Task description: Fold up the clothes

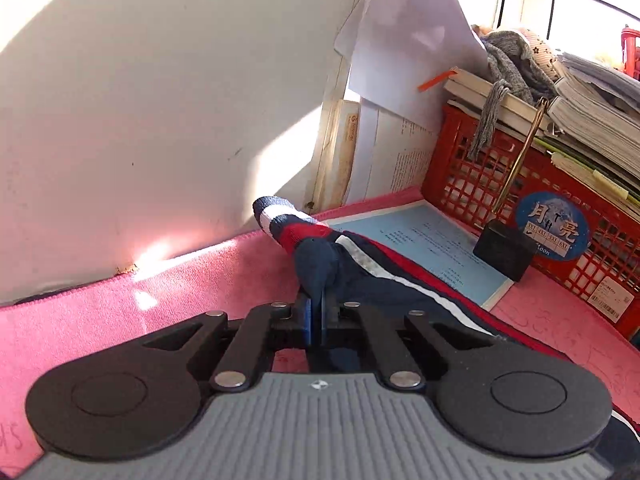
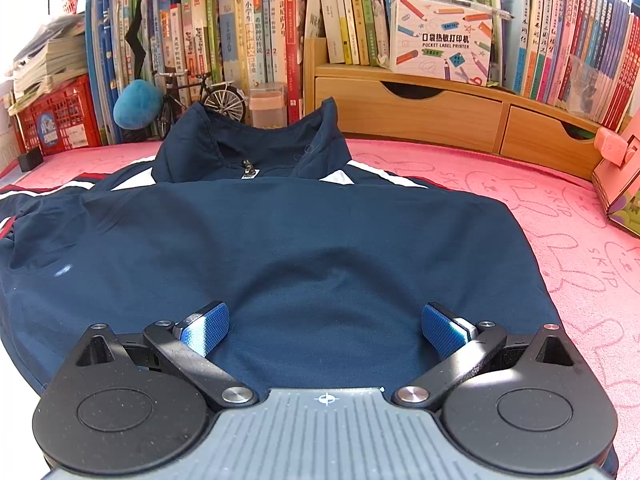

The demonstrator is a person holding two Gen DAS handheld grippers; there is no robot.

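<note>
A navy jacket (image 2: 280, 232) with red and white stripes lies spread on the pink cloth (image 2: 560, 240), its zipped collar (image 2: 256, 140) at the far end. My right gripper (image 2: 326, 328) hovers over the jacket's near part, open, with only flat fabric below its blue pads (image 2: 206, 330). In the left wrist view, one sleeve (image 1: 380, 268) runs toward the wall and ends in a striped cuff (image 1: 276, 212) that sticks up. My left gripper (image 1: 318, 306) is shut on a navy fold of this sleeve just behind the cuff.
A red crate (image 1: 500, 184) stacked with books and papers stands right of the sleeve, with a black block (image 1: 504, 250) and a blue sheet (image 1: 432, 248) beside it. A white wall (image 1: 140, 120) is close ahead. Bookshelves, wooden drawers (image 2: 420, 116), a model bicycle (image 2: 208, 96) and a pink box (image 2: 620, 184) border the cloth.
</note>
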